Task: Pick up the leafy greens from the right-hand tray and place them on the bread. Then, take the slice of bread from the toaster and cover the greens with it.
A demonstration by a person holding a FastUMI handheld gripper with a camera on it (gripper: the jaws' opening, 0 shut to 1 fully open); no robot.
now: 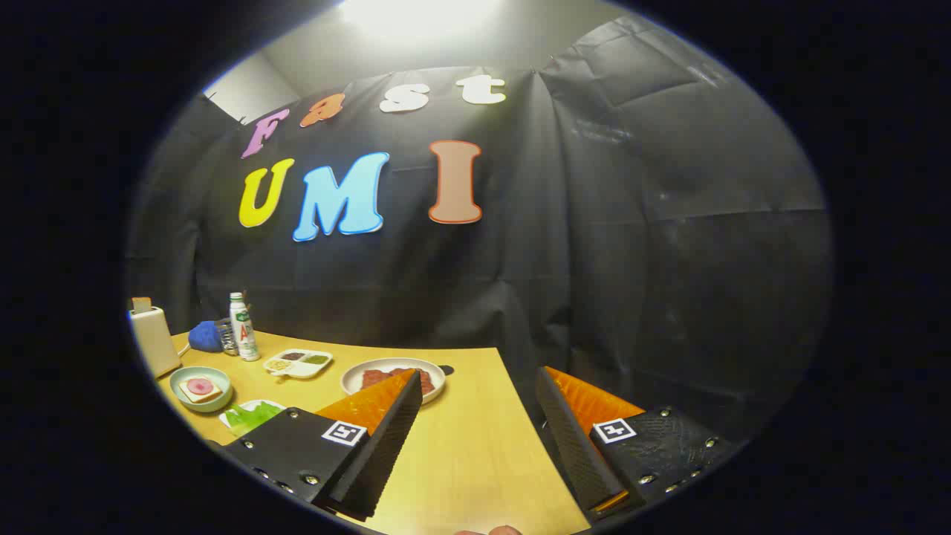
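While held above wooden table (475, 446), gripper (479, 401) fingers spread wide apart, gripping nothing. Beyond left finger: white plate (371, 369) with reddish food, partly hidden by fingertip. Toaster (154, 340), bread slice (140, 303) sticking up. Bowl (182, 379) with bread (199, 389), round topping unclear. Leafy greens (249, 416) on tray, cut off by finger.

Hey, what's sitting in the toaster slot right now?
A slice of bread sticks up from the top of the toaster; its lower part is hidden inside the slot. The open tool holds nothing, well away from it over the table.
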